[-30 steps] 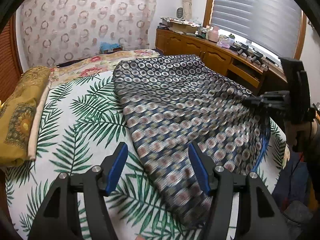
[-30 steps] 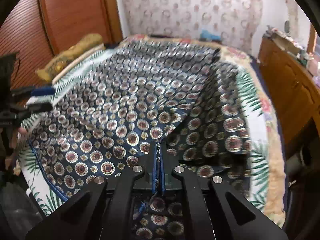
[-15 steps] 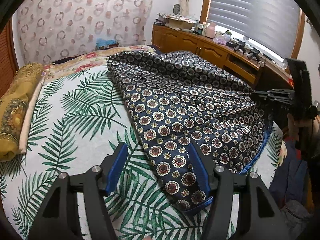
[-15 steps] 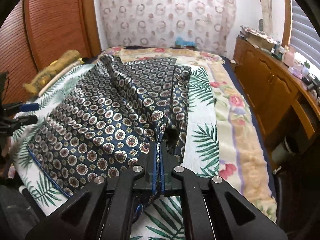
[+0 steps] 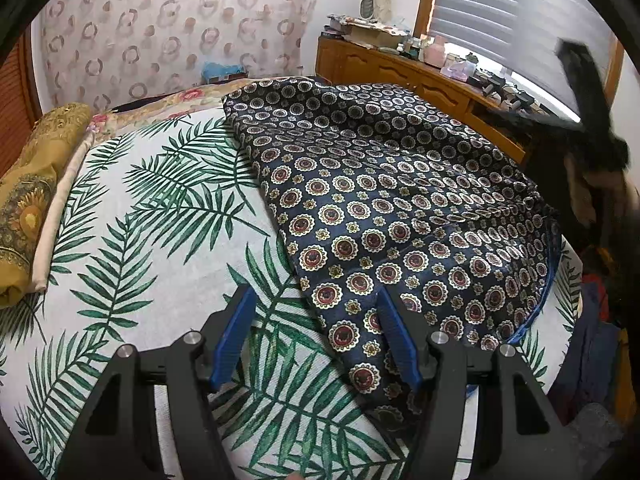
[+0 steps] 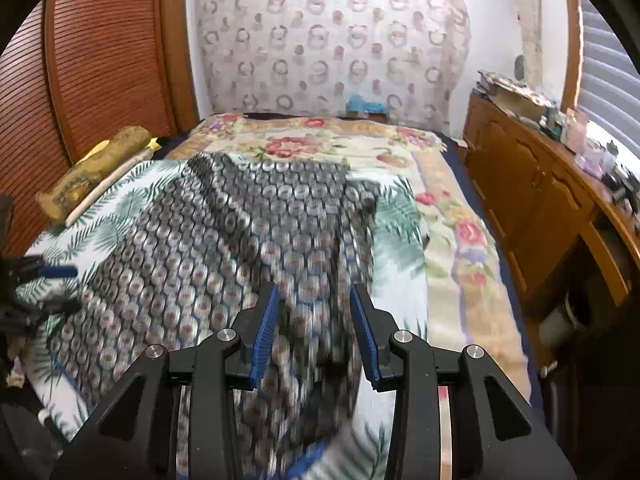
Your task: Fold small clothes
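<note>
Right gripper (image 6: 312,330) jaws opening, nothing pinched, the cloth (image 6: 224,256) lying blurred below and ahead of them; left gripper (image 5: 316,340) jaws spread and empty, the cloth's near corner under its right finger, leaf sheet (image 5: 132,248) under the rest. Step looks like release after laying a fold flat. Next move likely calls for picking a fresh edge to pinch, probably that near corner, for another fold.

No readable text, label, brand, number or sign appears in either view.
</note>
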Tool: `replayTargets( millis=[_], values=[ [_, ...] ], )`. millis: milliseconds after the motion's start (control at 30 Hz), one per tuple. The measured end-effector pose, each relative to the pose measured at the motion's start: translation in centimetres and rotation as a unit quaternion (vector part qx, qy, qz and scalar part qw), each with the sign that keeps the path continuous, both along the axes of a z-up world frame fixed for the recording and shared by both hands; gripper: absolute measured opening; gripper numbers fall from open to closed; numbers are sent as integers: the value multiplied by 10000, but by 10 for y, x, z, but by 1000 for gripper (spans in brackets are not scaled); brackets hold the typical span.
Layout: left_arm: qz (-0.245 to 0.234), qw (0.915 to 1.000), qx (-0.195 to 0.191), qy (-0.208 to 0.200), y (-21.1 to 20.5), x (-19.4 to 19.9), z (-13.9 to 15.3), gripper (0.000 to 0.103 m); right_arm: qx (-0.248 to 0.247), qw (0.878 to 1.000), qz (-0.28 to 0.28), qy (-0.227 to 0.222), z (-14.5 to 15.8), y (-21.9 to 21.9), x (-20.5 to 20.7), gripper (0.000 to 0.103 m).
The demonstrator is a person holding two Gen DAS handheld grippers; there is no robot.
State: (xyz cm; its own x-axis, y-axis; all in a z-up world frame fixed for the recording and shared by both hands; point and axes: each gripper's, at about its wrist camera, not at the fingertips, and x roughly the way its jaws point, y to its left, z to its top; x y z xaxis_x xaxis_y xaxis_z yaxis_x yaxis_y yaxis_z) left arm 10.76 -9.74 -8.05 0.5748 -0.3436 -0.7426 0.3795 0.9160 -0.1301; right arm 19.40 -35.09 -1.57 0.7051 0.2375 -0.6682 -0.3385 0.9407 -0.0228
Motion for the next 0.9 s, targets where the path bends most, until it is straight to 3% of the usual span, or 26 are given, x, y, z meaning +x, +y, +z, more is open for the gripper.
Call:
replayTargets(
  millis=[367, 633, 733, 800, 900],
  values=[
    [69, 9999, 62, 42, 4, 4, -7, 62, 146, 9984, -121, 542, -17, 15, 119, 37],
    [79, 9999, 92, 20, 3, 2, -8, 62, 499, 9929, -210, 1061, -40, 8, 162, 37],
    [76, 9999, 101, 10, 2, 1, -8, 62, 519, 9939, 20, 970, -36, 13, 160, 6],
    [78, 9999, 96, 4, 2, 1, -8, 62, 446, 9967, 88, 679, -26, 15, 155, 0],
    [82, 9999, 108, 2, 2, 0, -8, 62, 459, 9984, -306, 144, -6, 4, 147, 0]
  ],
)
